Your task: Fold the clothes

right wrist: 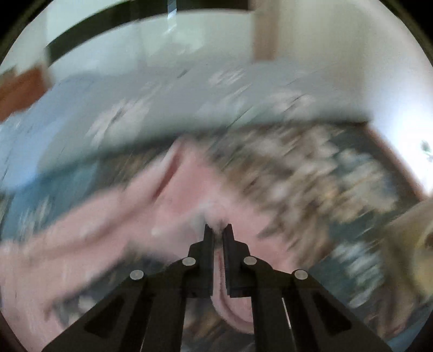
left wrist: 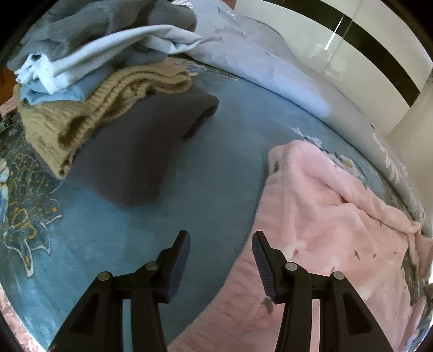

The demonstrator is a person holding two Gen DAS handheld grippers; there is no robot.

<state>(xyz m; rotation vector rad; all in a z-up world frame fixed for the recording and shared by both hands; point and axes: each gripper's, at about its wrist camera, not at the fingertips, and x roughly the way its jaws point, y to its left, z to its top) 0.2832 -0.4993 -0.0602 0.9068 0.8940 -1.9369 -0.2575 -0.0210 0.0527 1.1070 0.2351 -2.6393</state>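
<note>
The left gripper [left wrist: 220,245] hovers with its black ribbed fingers [left wrist: 180,260] spread wide apart and empty above a blue bed cover with floral borders [left wrist: 167,216]. Just to the right of that opening, the fluffy pink fleece garment [left wrist: 324,216] lies spread on the bed, its edge running under the right-hand finger of this gripper. At the far left of the bed stands a pile of clothes: a dark grey folded garment [left wrist: 130,157] at the bottom, a tan cable-knit sweater [left wrist: 108,108] on top of it, then pale blue folded cloth [left wrist: 89,67] and a grey garment [left wrist: 81,24] above. A light grey-blue quilt [left wrist: 270,73] lies along the far side of the bed. The right wrist view is heavily blurred; the right gripper [right wrist: 218,230] has its fingers drawn close together, clamped on a fold of the pink fleece garment [right wrist: 176,195], which bunches between them and hangs below.
</note>
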